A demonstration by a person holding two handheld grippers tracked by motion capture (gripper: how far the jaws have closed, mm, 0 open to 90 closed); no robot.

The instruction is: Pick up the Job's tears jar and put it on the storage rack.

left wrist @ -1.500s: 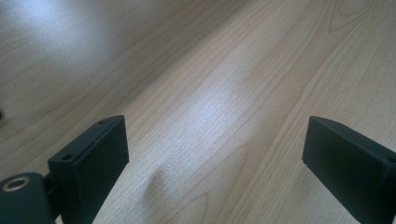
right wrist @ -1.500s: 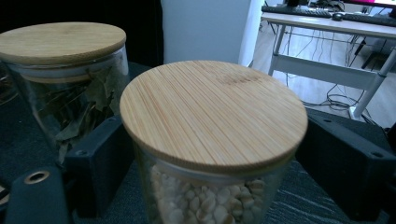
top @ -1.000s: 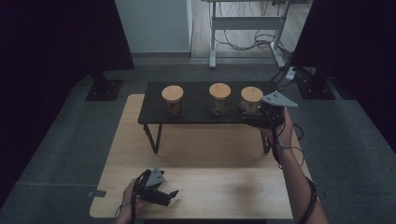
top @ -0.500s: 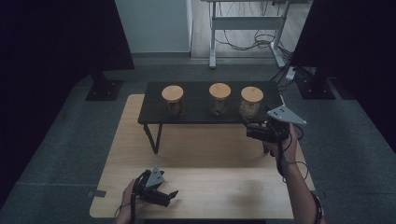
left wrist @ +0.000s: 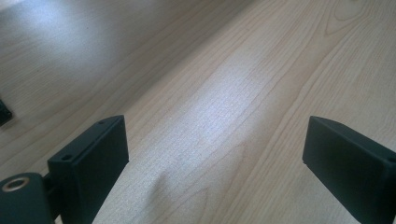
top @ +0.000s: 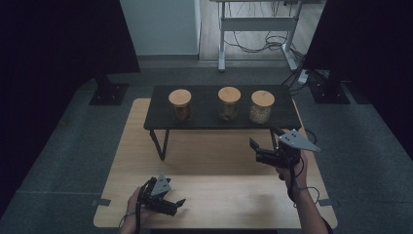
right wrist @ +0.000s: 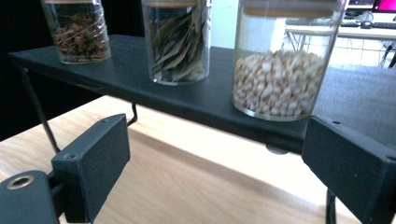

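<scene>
Three glass jars with wooden lids stand in a row on a low black shelf (top: 205, 118): a left jar (top: 179, 104) of brown pieces (right wrist: 80, 30), a middle jar (top: 229, 101) of dried leaves (right wrist: 177, 42), and a right jar (top: 262, 105) of pale kernels (right wrist: 280, 70). My right gripper (top: 264, 136) hangs in the air in front of the shelf's right end, below the jars' level, open with nothing between its jaws (right wrist: 217, 128). My left gripper (top: 178, 206) rests low at the table's near left, open over bare wood (left wrist: 215, 140).
The shelf stands on thin black legs (top: 163, 144) on a light wooden table (top: 219, 161). Grey carpet surrounds the table. A desk frame with cables (top: 253, 29) and dark stands (top: 109, 92) are behind it.
My right gripper has drawn back from the right jar toward the near side and sunk lower. The left gripper has stayed put.
</scene>
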